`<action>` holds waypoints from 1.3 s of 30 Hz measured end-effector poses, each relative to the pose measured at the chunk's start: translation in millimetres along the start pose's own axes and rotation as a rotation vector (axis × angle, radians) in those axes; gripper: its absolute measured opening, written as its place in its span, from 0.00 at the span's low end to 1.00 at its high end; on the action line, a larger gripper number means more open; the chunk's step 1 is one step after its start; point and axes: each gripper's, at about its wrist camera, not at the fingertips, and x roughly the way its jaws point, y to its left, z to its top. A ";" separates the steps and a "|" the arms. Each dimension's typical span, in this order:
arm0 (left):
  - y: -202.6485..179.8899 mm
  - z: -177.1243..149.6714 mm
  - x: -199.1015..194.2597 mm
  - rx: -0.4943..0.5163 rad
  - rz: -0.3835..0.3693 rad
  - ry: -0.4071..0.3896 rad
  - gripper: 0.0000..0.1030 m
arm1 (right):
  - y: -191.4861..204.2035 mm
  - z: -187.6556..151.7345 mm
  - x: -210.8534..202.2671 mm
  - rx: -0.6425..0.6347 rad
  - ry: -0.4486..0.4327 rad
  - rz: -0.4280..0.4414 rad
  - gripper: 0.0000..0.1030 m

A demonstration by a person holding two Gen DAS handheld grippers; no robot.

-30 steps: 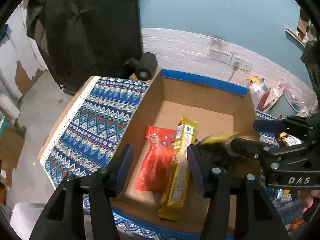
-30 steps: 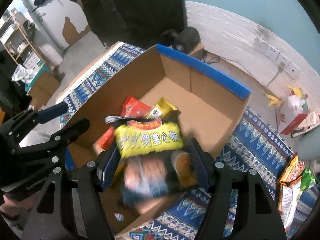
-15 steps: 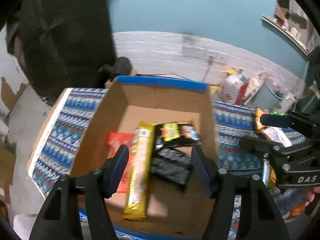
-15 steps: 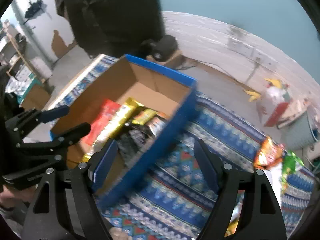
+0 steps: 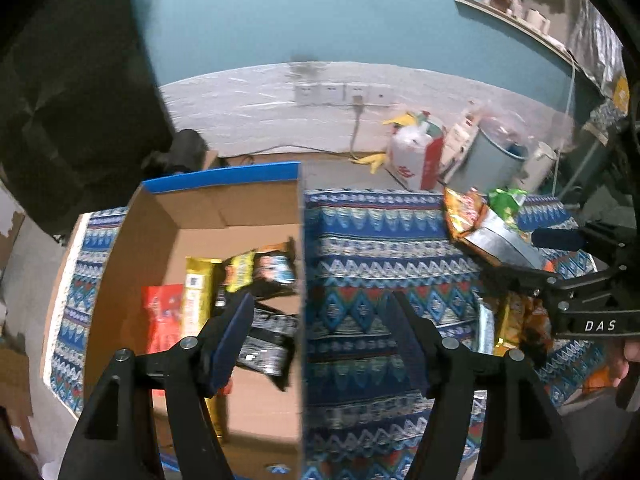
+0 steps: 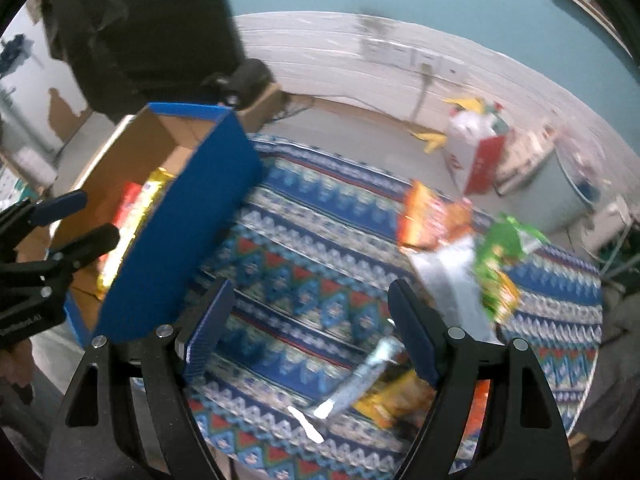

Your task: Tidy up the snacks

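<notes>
A blue-rimmed cardboard box [image 5: 224, 178] stands on the patterned cloth [image 5: 372, 248] and holds a red packet [image 5: 162, 312], a long yellow packet [image 5: 196, 292] and black packets [image 5: 268, 272]. My left gripper [image 5: 320, 336] is open and empty over the box's right wall. My right gripper [image 6: 310, 328] is open and empty over the cloth, right of the box [image 6: 180, 216]. Loose snacks lie on the cloth: an orange bag [image 6: 432, 216], a green bag [image 6: 504, 248], a silver bag [image 6: 448, 276] and a yellow-orange packet [image 6: 396, 400].
A red-and-white bag [image 5: 416, 156], a grey bin [image 5: 496, 156] and wall sockets [image 5: 336, 94] are behind the table. A black roll [image 5: 188, 152] lies behind the box. The table's edges drop off at left and at the front.
The right gripper dropped the yellow-labelled black packet into the box and swung right, away over the cloth toward the loose snacks. The left gripper's view also swung right.
</notes>
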 end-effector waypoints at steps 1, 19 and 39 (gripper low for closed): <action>-3.4 -0.2 0.9 0.002 -0.007 0.004 0.68 | -6.2 -3.6 -2.7 0.011 0.001 -0.010 0.78; -101.1 -0.6 39.9 0.133 -0.086 0.122 0.69 | -127.0 -67.8 -24.0 0.265 0.038 -0.098 0.82; -161.6 -16.2 113.4 0.218 -0.126 0.289 0.69 | -188.0 -131.2 47.9 0.559 0.223 -0.053 0.83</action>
